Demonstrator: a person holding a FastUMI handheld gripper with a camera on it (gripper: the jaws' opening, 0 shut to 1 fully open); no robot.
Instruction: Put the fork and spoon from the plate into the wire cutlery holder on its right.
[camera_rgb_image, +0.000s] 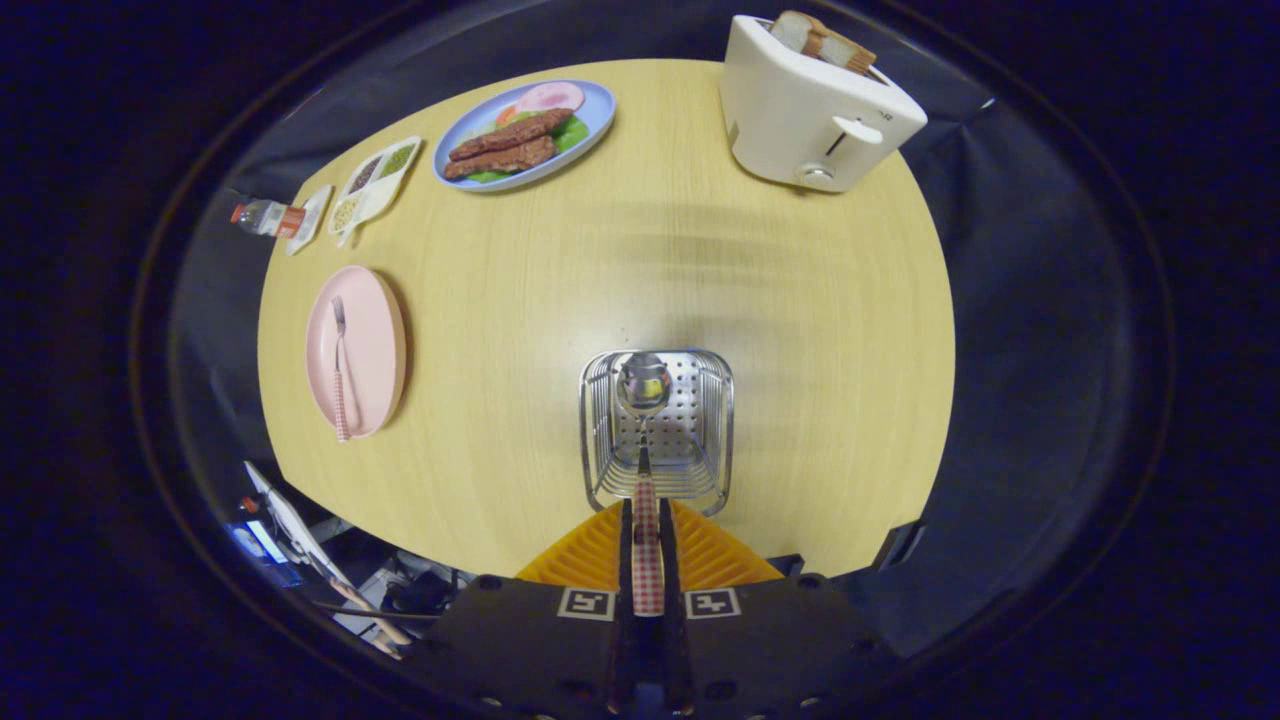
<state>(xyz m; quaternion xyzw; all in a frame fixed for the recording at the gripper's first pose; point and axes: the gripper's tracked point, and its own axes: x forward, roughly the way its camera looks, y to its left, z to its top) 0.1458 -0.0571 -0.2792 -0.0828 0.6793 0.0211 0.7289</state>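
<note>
My gripper (647, 520) is shut on the checked handle of the spoon (644, 385). The spoon's shiny bowl hangs over the open top of the wire cutlery holder (712, 420), which stands just ahead of my fingers on the wooden table. Whether the bowl is inside the holder or above it is unclear. Far off to the left lies a pink plate (375, 340) with the fork (340, 375) on it, its checked handle pointing toward the table's near edge.
A blue plate of food (590, 120) sits at the table's far side, a white toaster (815, 115) with bread at the far right. A small divided dish (375, 185) and a bottle (265, 217) lie beyond the pink plate.
</note>
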